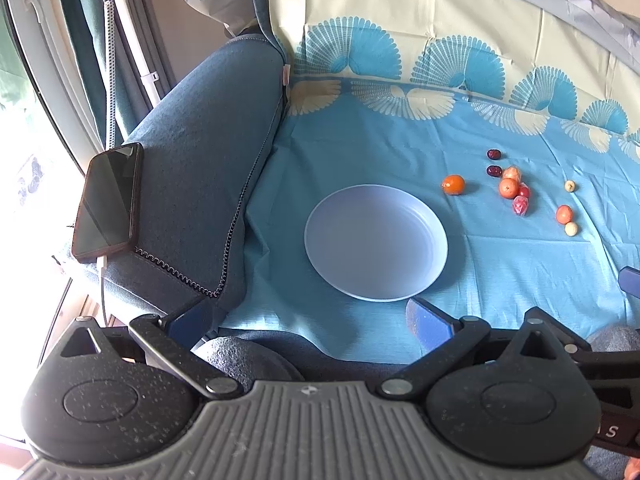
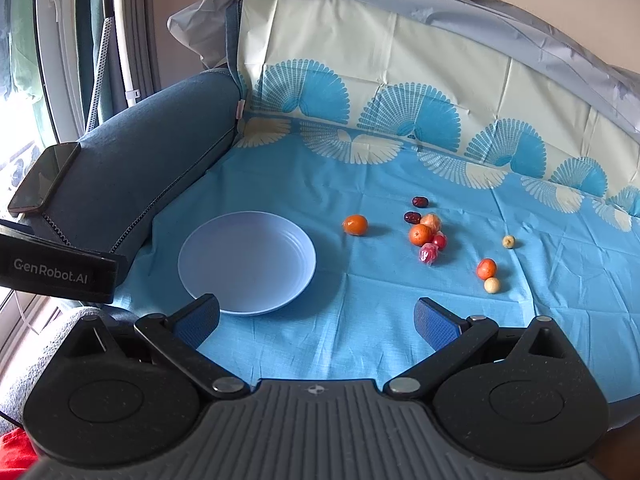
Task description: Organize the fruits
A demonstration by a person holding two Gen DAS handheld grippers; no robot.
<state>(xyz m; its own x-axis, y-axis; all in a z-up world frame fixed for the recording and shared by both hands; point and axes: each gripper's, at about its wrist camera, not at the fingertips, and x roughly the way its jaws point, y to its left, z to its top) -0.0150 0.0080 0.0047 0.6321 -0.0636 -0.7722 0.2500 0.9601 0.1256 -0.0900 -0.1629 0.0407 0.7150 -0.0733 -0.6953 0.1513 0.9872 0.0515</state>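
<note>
we hold two sets of tongs above a sofa seat covered with a blue patterned cloth [image 2: 360,320]. the left tongs [image 1: 308,316] and right tongs [image 2: 316,316] both hang spread wide, grasping nothing. an empty pale plate [image 2: 208,256] sits on the cloth. to its right lie the loose fruits: a lone orange [image 2: 355,225], then a small cluster [image 2: 426,236] (oranges, dark dates, red wrapped pieces), well apart from the plate. we judge nothing sorted yet; next, reach for the lone orange and close gently.
</note>
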